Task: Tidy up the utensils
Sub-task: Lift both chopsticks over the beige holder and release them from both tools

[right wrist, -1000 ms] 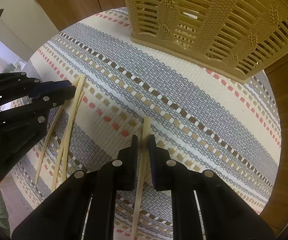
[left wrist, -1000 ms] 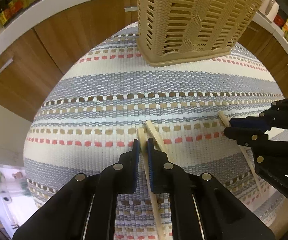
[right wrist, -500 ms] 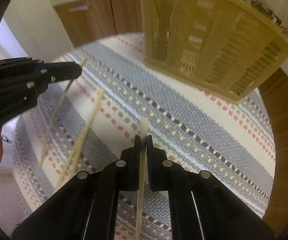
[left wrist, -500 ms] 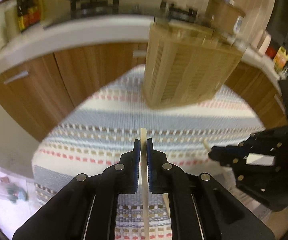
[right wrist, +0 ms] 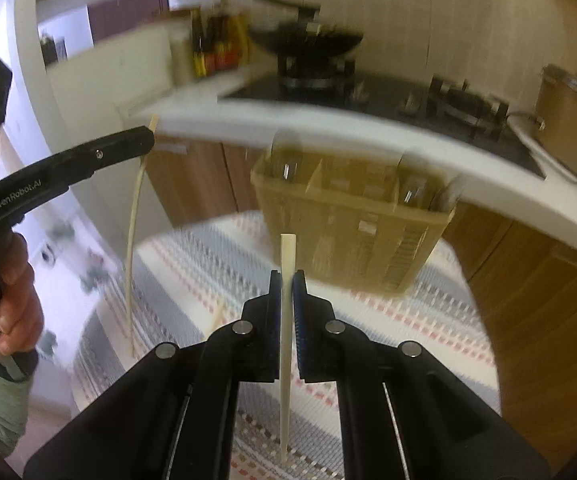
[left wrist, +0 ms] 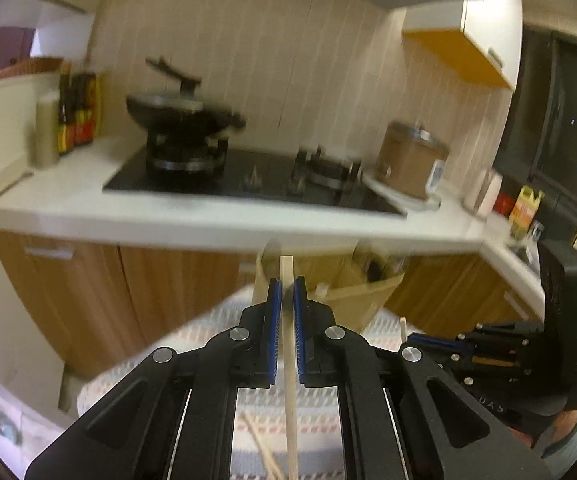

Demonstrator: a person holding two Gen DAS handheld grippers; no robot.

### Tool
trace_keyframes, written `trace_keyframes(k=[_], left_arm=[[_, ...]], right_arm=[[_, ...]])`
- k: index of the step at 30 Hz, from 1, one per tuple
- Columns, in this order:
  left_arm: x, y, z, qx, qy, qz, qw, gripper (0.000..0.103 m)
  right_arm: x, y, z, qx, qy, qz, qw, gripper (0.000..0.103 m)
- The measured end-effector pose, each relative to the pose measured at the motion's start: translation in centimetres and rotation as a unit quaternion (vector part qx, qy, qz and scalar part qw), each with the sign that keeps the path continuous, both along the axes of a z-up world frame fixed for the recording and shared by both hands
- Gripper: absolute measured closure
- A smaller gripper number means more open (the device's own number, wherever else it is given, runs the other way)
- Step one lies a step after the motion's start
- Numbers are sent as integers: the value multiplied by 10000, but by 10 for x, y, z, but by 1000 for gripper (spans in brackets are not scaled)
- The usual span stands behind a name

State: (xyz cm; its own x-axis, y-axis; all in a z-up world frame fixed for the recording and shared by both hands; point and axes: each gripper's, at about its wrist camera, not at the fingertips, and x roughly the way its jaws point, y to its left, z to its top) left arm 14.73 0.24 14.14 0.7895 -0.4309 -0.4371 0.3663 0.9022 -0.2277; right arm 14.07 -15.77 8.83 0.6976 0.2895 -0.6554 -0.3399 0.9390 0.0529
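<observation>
My left gripper (left wrist: 287, 294) is shut on a pale wooden chopstick (left wrist: 289, 368), lifted above the striped mat (left wrist: 208, 332); it also shows in the right wrist view (right wrist: 133, 240). My right gripper (right wrist: 287, 284) is shut on another chopstick (right wrist: 286, 344), raised off the mat (right wrist: 388, 320). The beige slatted utensil basket (right wrist: 352, 220) with compartments stands ahead on the mat; it also shows in the left wrist view (left wrist: 352, 296). More chopsticks (left wrist: 262, 448) lie on the mat below.
A white counter (left wrist: 208, 216) with a black hob, a wok (left wrist: 184, 116), bottles (left wrist: 76, 116) and a brown cooker (left wrist: 408, 160) runs behind. Wooden cabinet doors (left wrist: 136, 292) stand under it. The right gripper's body (left wrist: 520, 360) is at the right.
Both grippers have closed on a chopstick each and lifted them off the mat, tilting upward so the counter and hob have come into view.
</observation>
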Motion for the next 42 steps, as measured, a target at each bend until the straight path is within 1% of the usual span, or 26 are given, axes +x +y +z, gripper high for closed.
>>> trace_keyframes(k=[2,5,11,17,22,25,28,32,34,36,39,42], left_arm=[[-1,-2,18,-116,-290,77,9995,98],[-2,-4,39,-235,-619,135,9977,98],[4,-20,73,-418,-1286,281,9904,98],[27,-32,82,-591,-1639,404,9839,98],[51,-36,77,-710,-1677,506,9820,98],[66,-38,70,-705,-1684,532,9818,98],[79,-42,63,-645,-1717,503,9817,98],[98,-42,52,-728,-1621,501,9828,98],[105,-44,47,-701,-1573,514,9837,98],[111,-46,39,-597,-1530,547,9849,98],[115,-48,30,-494,-1523,592,9853,98],[116,-48,21,-489,-1503,601,9856,98]], right_arm=[[1,-6,16,144,-203,-39,9997,99],[6,-15,35,268,-442,-123,9986,99],[22,-31,67,462,-1015,-423,9929,99],[45,-54,96,756,-1496,-745,9830,99],[63,-71,107,908,-1798,-982,9746,99],[75,-77,107,835,-2063,-1188,9677,99],[85,-84,102,954,-2182,-1223,9635,99],[97,-94,87,1110,-2417,-1307,9551,99],[102,-96,79,1159,-2425,-1284,9546,99],[106,-96,70,1053,-2492,-1418,9522,99],[112,-95,57,965,-2484,-1394,9537,99],[114,-91,49,902,-2482,-1377,9546,99]])
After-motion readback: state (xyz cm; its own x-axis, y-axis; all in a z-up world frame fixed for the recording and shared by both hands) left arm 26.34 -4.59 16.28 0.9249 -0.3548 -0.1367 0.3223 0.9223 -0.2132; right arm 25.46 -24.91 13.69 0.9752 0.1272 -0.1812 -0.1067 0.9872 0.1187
